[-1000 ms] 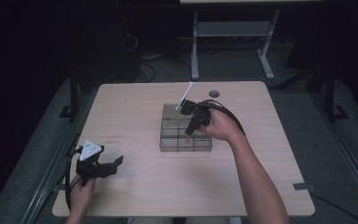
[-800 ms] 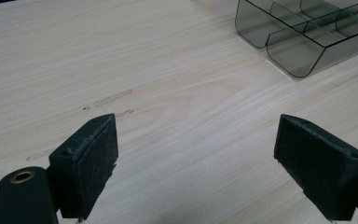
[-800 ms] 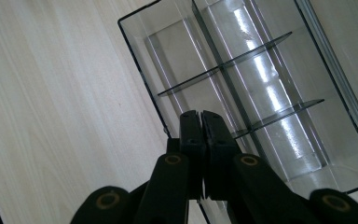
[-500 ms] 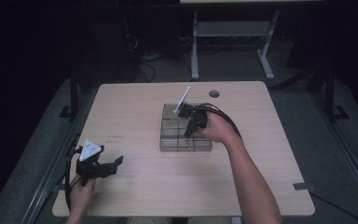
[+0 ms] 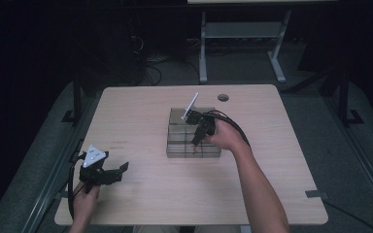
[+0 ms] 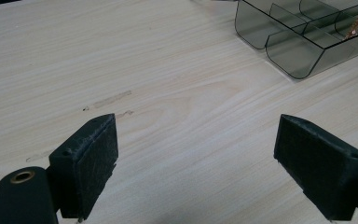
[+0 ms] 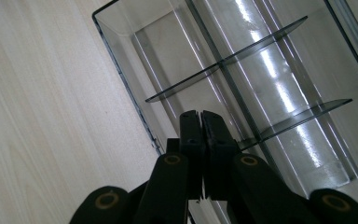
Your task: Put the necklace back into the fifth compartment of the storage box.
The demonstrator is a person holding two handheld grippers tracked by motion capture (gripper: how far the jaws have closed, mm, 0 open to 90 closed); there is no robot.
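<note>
Where the right tongs (image 5: 193,116) hang over the clear tray (image 5: 175,145) near the counter's (image 5: 136,116) far edge, their jaws are pressed together; whether they pinch the white strip (image 5: 191,104) rising beside them is unclear. Near the left front corner, the left tongs (image 5: 119,171) gape wide, empty.

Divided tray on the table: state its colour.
The tray is see-through smoky grey plastic, clearest in the left gripper view.
</note>
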